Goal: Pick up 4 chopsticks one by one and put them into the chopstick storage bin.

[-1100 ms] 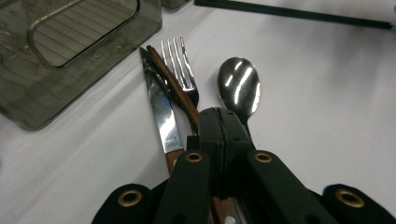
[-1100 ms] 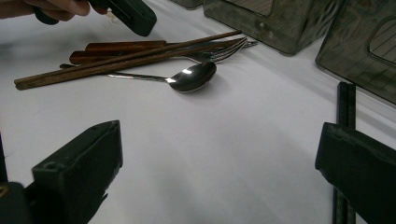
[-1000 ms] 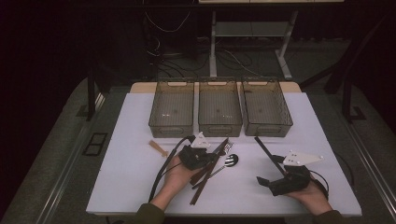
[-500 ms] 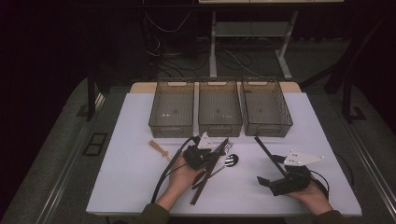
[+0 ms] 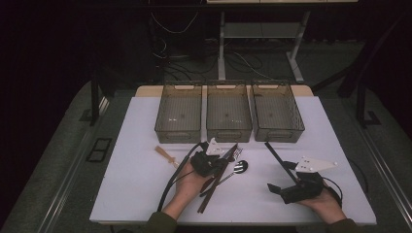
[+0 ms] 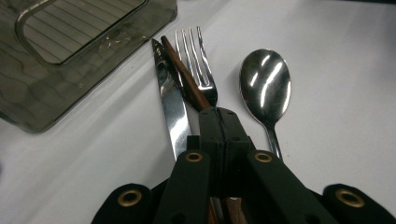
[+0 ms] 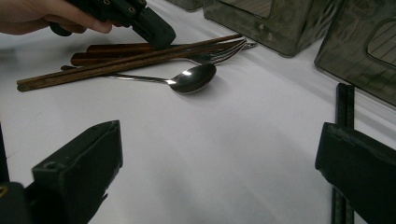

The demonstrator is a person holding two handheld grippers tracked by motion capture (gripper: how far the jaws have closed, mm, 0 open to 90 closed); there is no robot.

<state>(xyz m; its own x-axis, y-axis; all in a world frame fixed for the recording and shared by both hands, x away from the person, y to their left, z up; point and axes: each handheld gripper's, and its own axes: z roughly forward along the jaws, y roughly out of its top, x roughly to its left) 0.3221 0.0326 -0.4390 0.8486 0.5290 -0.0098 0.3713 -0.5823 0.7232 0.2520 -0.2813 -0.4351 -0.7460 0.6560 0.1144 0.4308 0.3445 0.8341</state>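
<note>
A pile of cutlery lies mid-table: brown chopsticks (image 5: 214,187), a knife (image 6: 170,107), a fork (image 6: 196,60) and a spoon (image 5: 240,166). My left gripper (image 5: 222,160) rests over this pile, its jaws shut on one brown chopstick (image 6: 187,84) that sticks out past the tips (image 6: 219,114). In the right gripper view the same spoon (image 7: 191,77), the chopsticks (image 7: 116,65) and the left gripper (image 7: 149,25) appear ahead. My right gripper (image 5: 282,187) sits on the table at the right, jaws wide open (image 7: 219,154) with nothing between them.
Three smoky plastic bins (image 5: 179,114) (image 5: 228,114) (image 5: 277,114) stand in a row at the back of the white table (image 5: 136,194). A black pair of chopsticks (image 5: 277,156) lies by the right gripper. A small wooden utensil (image 5: 165,155) lies left of the left hand.
My left gripper has edged slightly to the right over the cutlery. The right gripper has stayed in place.
</note>
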